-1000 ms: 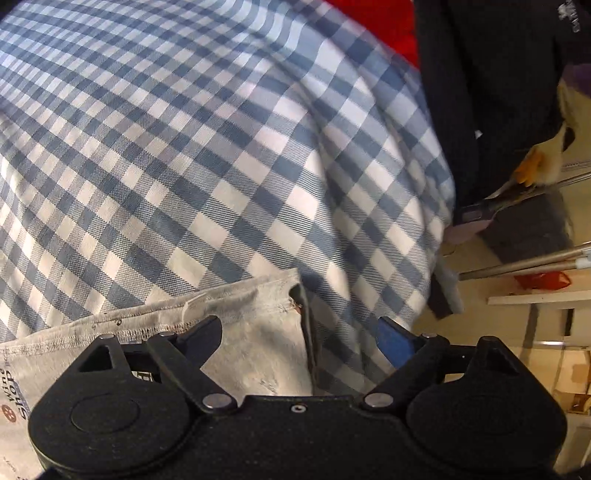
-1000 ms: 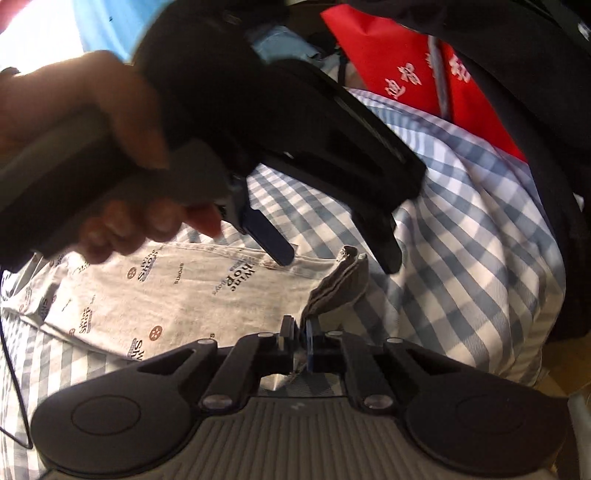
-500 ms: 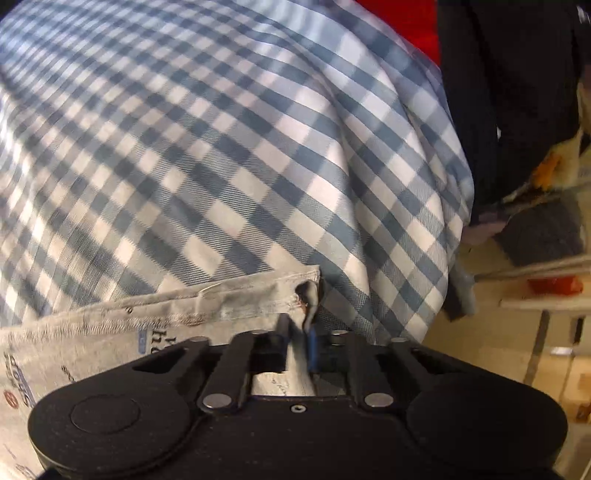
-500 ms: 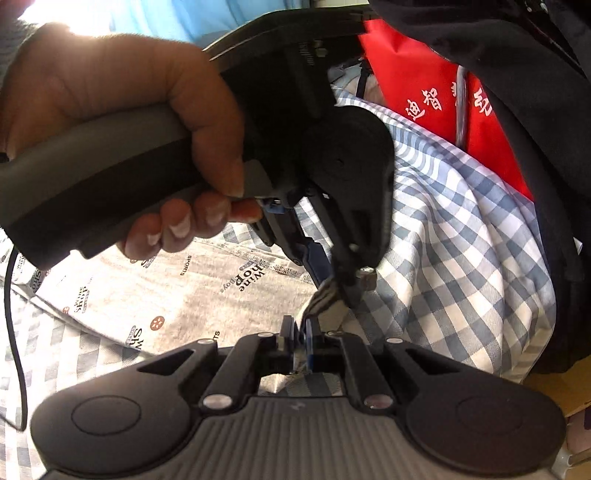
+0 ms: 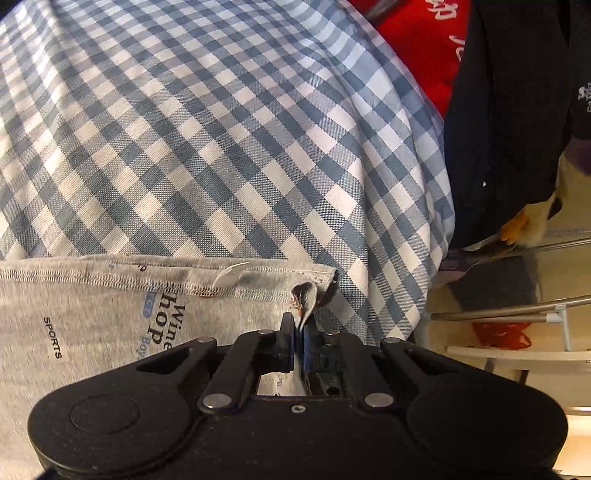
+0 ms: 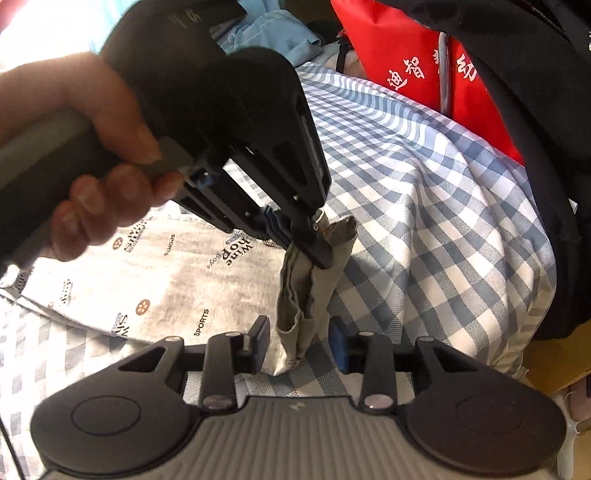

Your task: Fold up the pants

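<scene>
Grey pants (image 5: 110, 314) printed with words lie flat on a blue-and-white checked sheet (image 5: 221, 147). My left gripper (image 5: 299, 328) is shut on the pants' near right corner, which is pinched into a fold between the pads. In the right wrist view a person's hand (image 6: 92, 184) holds that left gripper (image 6: 314, 251), and the gripped corner of the pants (image 6: 147, 288) hangs down from it as a bunched strip. My right gripper (image 6: 300, 339) is opening; the hanging strip dangles between its jaws, and neither pad presses on it.
A red bag (image 6: 406, 74) with white characters and a black garment (image 6: 535, 110) stand beyond the sheet's far right edge. Light blue clothing (image 6: 269, 26) lies at the back. Right of the bed, metal rails (image 5: 498, 314) and floor show.
My left gripper went from wide open to shut on the pants' corner and drew it up. The right gripper, shut on that corner before, has parted its jaws and let go.
</scene>
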A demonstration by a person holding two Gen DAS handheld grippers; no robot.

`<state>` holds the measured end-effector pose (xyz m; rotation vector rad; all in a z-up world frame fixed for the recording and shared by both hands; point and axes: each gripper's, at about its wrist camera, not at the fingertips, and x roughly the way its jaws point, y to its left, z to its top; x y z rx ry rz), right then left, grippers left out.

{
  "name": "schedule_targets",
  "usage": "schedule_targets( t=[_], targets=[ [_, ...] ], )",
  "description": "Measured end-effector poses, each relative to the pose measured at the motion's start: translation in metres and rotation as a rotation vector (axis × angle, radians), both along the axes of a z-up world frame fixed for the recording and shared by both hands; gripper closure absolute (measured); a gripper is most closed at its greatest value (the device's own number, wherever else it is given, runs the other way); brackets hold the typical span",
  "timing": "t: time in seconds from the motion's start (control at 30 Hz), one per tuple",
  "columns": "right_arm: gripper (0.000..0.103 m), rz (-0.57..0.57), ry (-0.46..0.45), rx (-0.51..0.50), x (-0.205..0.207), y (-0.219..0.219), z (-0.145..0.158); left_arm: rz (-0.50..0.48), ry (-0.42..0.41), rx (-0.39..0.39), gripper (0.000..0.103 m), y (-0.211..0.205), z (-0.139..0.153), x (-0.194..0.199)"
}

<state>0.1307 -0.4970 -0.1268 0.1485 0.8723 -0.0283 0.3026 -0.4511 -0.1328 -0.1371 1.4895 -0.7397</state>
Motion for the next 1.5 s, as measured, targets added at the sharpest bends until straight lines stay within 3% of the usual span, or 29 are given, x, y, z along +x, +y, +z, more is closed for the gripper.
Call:
schedule_targets(
  t=[0.07,0.37,0.7,1.0,1.2,1.5],
  targets=[
    [0.093,-0.001,-0.007,-0.019,-0.001,0.006,0.001,0.006,0.001,-0.015,0.100,0.005,0.002,0.000],
    [0.096,0.053,-0.074,-0.065,-0.002,0.063,0.035,0.052,0.003,-0.109,0.099,0.066,0.029,0.004],
    [0.096,0.250,-0.110,-0.077,0.018,0.164,0.066,0.236,-0.007,-0.186,0.099,0.208,0.051,0.012],
    [0.096,0.396,-0.062,-0.090,0.041,0.246,0.049,0.379,-0.009,-0.176,0.099,0.317,0.026,0.015],
    [0.096,0.417,-0.005,-0.091,0.051,0.286,0.018,0.397,-0.029,-0.162,0.099,0.342,-0.003,0.019],
    [0.096,0.398,0.017,-0.093,0.057,0.291,0.005,0.398,-0.035,-0.175,0.099,0.354,-0.017,0.020]
  ],
)
